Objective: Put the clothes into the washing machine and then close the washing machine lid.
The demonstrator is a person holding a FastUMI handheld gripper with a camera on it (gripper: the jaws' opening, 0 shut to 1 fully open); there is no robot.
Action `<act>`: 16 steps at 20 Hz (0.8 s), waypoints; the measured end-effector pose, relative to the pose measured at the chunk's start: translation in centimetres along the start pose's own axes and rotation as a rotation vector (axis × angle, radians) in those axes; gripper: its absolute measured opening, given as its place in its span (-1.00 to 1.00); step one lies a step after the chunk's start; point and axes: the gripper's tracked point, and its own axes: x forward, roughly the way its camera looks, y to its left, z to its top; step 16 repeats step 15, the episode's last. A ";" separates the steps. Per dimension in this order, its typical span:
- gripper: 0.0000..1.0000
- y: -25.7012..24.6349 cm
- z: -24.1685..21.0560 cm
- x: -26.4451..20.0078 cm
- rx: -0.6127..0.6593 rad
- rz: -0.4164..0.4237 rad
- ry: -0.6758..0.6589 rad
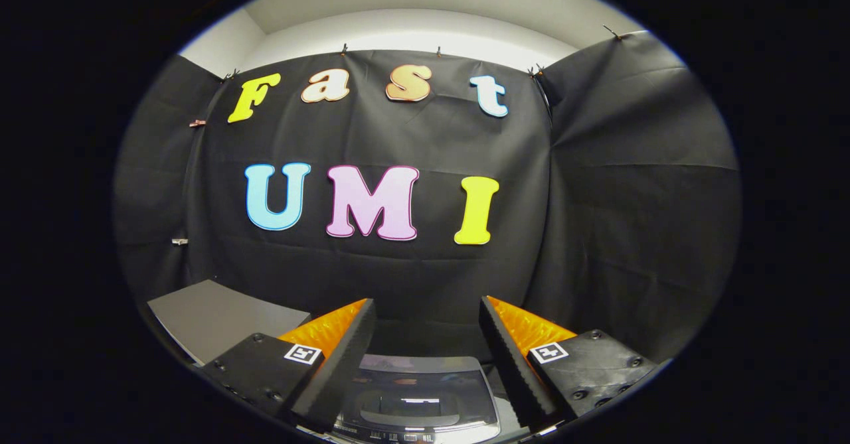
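Black cloth (pixel 431 278) walls the booth, with a pale wall (pixel 412 26) above it. At left lies a grey board (pixel 219 318). The gripper (pixel 427 311) is spread wide, pinching nothing. Between and below its fingers sits the washer (pixel 415 397), lid down.

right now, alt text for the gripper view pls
The hand-held gripper is open with nothing between its fingers, held above a washing machine whose glossy top shows in the gap between them. Beyond hangs the booth's black cloth wall, with a grey tabletop beside the machine.
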 end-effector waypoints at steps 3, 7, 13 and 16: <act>0.96 0.1 -0.1 0.0 0.004 0.004 0.000; 0.96 0.3 0.1 0.0 0.009 0.005 -0.006; 0.96 0.1 0.2 0.2 0.003 -0.001 -0.004; 0.96 -0.1 0.1 0.4 -0.011 -0.005 0.000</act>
